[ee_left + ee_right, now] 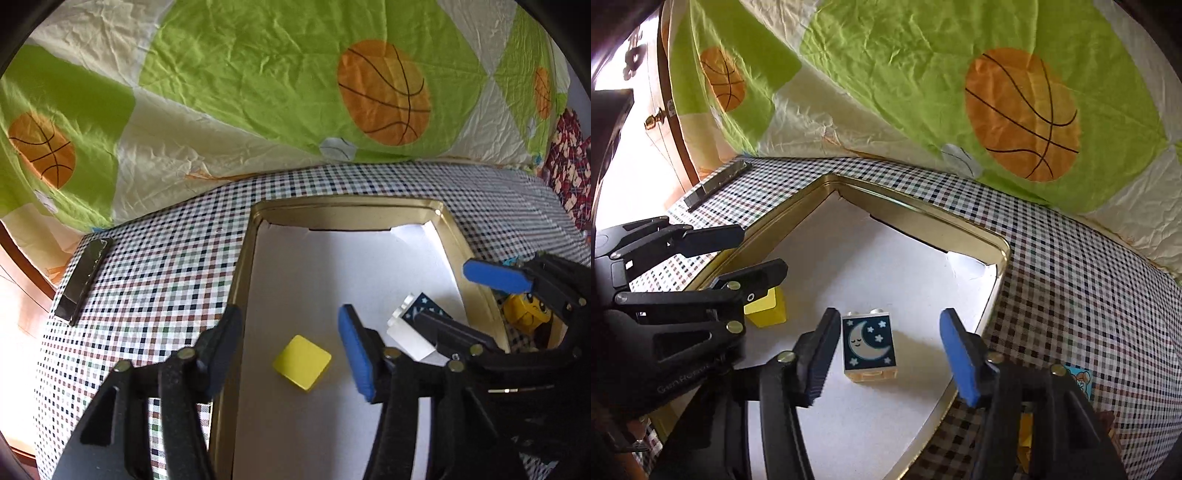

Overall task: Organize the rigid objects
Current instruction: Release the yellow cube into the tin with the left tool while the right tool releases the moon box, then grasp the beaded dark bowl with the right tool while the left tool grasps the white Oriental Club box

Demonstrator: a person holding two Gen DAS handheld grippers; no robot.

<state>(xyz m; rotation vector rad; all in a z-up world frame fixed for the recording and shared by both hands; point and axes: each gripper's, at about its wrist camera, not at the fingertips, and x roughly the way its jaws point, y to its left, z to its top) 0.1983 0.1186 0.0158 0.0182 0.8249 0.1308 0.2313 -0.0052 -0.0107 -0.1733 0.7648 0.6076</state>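
Observation:
A gold tin tray (242, 258) lined with white paper lies on the checked cloth; it also shows in the right wrist view (1001, 258). A yellow block (302, 362) lies on the paper between my left gripper's (291, 347) open fingers, below them. A white brick with a moon picture (868, 345) lies flat on the paper between my right gripper's (890, 347) open fingers, not gripped. In the left wrist view the brick (408, 334) is partly hidden behind the right gripper (424, 295). The yellow block (768, 310) sits partly behind the left gripper (757, 254) in the right wrist view.
A yellow face brick (526, 312) lies on the cloth right of the tray. A blue picture piece (1078, 380) and other pieces lie by my right fingers. A dark flat bar (83, 280) lies at the table's left edge. A green basketball quilt (258, 85) rises behind.

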